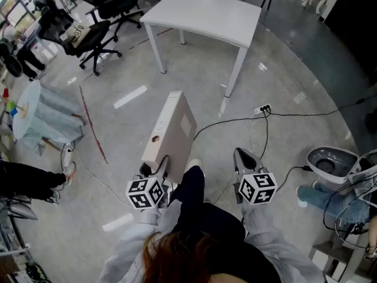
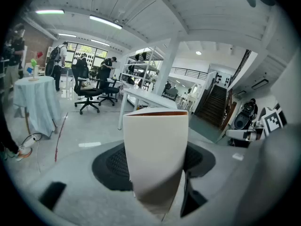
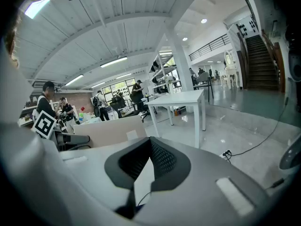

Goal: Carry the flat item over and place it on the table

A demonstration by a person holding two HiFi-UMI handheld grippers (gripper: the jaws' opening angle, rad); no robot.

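I carry a flat beige box (image 1: 171, 131) above the floor; it juts forward from my left gripper (image 1: 154, 168). In the left gripper view the box (image 2: 157, 154) stands on edge between the black pads (image 2: 110, 164), which press on its two faces. My right gripper (image 1: 242, 157) hangs beside it, apart from the box, with its tips together and nothing in them (image 3: 150, 142). The box (image 3: 110, 131) shows to the left in the right gripper view. The white table (image 1: 203, 13) stands ahead, its top bare.
Black office chairs (image 1: 100, 31) stand at the far left. A round table with a pale blue cloth (image 1: 41, 114) is at the left. A power strip with black cables (image 1: 264, 108) lies on the floor ahead. A grey machine (image 1: 330, 161) sits at the right.
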